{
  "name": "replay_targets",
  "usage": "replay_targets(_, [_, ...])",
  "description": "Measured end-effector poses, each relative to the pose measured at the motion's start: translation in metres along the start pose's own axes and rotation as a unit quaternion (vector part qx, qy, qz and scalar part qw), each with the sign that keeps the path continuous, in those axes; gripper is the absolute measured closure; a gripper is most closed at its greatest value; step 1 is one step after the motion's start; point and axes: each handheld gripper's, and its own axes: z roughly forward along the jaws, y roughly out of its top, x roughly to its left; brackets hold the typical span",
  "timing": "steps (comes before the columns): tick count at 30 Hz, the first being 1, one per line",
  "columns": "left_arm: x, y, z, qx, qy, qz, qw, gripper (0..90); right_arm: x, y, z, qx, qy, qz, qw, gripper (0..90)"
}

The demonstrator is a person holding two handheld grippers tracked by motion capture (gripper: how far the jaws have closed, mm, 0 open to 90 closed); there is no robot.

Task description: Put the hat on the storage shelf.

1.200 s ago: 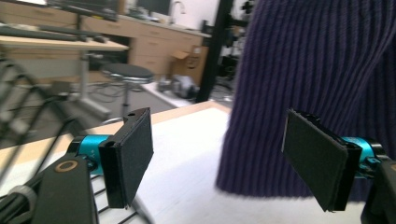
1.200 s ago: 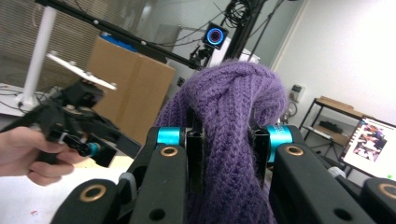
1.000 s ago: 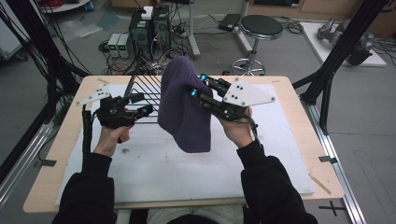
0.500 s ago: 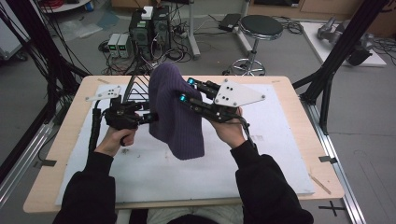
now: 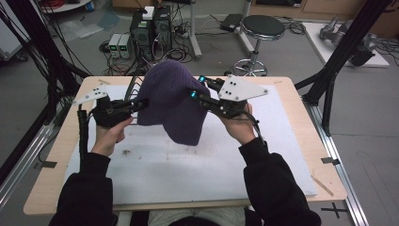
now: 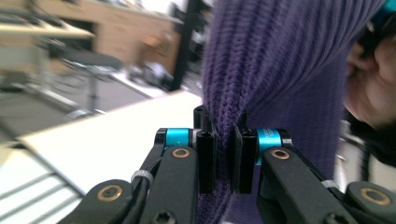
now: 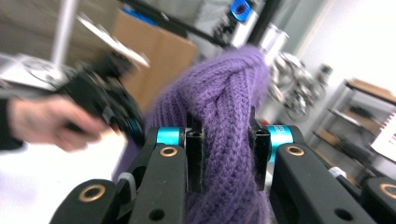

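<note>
A purple knitted hat (image 5: 171, 101) hangs above the white mat, stretched between both grippers. My left gripper (image 5: 141, 103) has just closed its jaws on the hat's left edge. In the left gripper view, a fold of the hat (image 6: 280, 70) is pinched between the jaws of that gripper (image 6: 224, 140). My right gripper (image 5: 194, 93) is shut on the hat's right side. In the right gripper view, thick knit (image 7: 224, 107) is bunched between the jaws of that gripper (image 7: 227, 140), with the left gripper (image 7: 107, 107) beyond.
The white mat (image 5: 188, 165) covers most of the wooden table (image 5: 301, 117). A black wire rack (image 5: 134, 87) stands on the table behind the hat. On the floor past the far edge are computer boxes (image 5: 150, 23) and a stool (image 5: 263, 26).
The left gripper, open beside the hat earlier, has shut on its left edge. The hat has shifted left and now hangs between both grippers instead of from the right one alone.
</note>
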Motion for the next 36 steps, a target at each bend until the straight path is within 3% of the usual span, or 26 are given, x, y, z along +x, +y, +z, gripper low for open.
replay_targets(1, [0.001,0.003,-0.003,-0.005,0.018,0.001,0.9998,83.2,-0.005,-0.003,0.003,0.019,-0.018,-0.008,0.9996,75.4])
replay_targets(4, [0.001,0.005,-0.005,0.0,0.026,0.006,0.9996,83.2,-0.009,-0.005,0.007,0.035,-0.034,-0.017,0.9986,75.5])
replay_targets(6, [0.0,0.007,-0.005,0.003,0.034,0.015,0.9993,83.2,-0.012,-0.005,0.016,0.056,-0.059,-0.042,0.9958,75.8])
replay_targets(14, [-0.001,0.024,-0.003,-0.004,0.057,0.033,0.9978,83.2,-0.021,0.004,0.033,0.067,-0.104,-0.07,0.9898,76.8])
replay_targets(24, [0.01,0.046,-0.004,-0.027,0.079,0.033,0.996,83.1,-0.035,0.023,0.057,0.07,-0.12,-0.108,0.9844,77.0])
replay_targets(27, [0.013,0.058,-0.004,-0.033,0.094,0.045,0.994,83.1,-0.039,0.027,0.065,0.069,-0.124,-0.116,0.9831,77.1])
replay_targets(36, [0.024,0.074,-0.008,-0.045,0.102,0.047,0.9926,83.0,-0.049,0.035,0.084,0.046,-0.135,-0.103,0.9844,77.1])
